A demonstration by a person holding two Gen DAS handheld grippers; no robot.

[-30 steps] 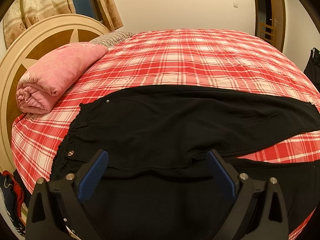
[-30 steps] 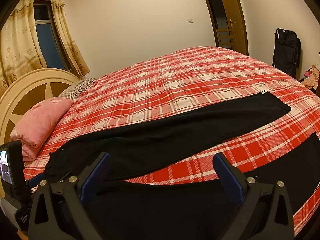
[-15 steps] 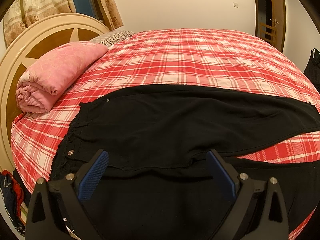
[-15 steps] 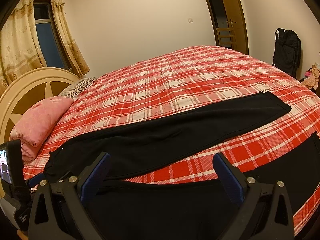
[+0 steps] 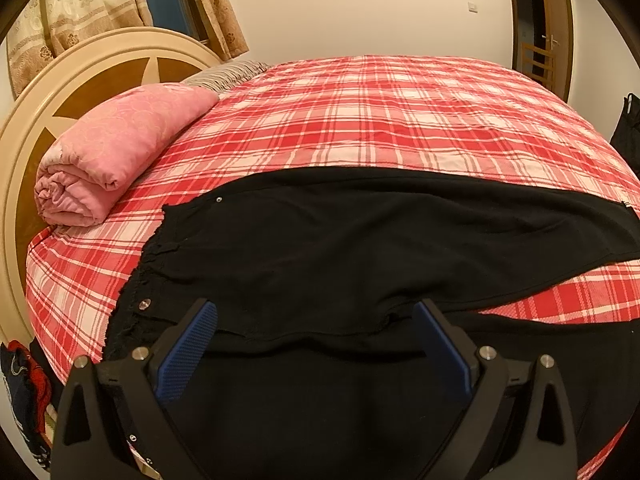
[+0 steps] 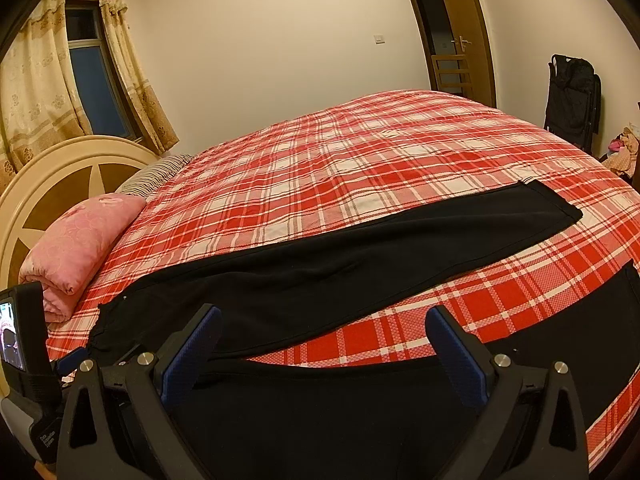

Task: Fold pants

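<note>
Black pants (image 5: pixel 360 248) spread flat across plaid bed (image 5: pixel 360 120), legs apart. Left gripper (image 5: pixel 314 316) and right gripper (image 6: pixel 322 320) above near edge, fingers wide open, empty.

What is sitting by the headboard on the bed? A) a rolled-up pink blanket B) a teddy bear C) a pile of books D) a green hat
A: a rolled-up pink blanket lies on the red plaid bed next to the round headboard, beyond the waistband of the black pants.

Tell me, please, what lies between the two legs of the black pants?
Only a bare wedge of plaid bedspread separates the pants legs, clearest in the right wrist view.
</note>
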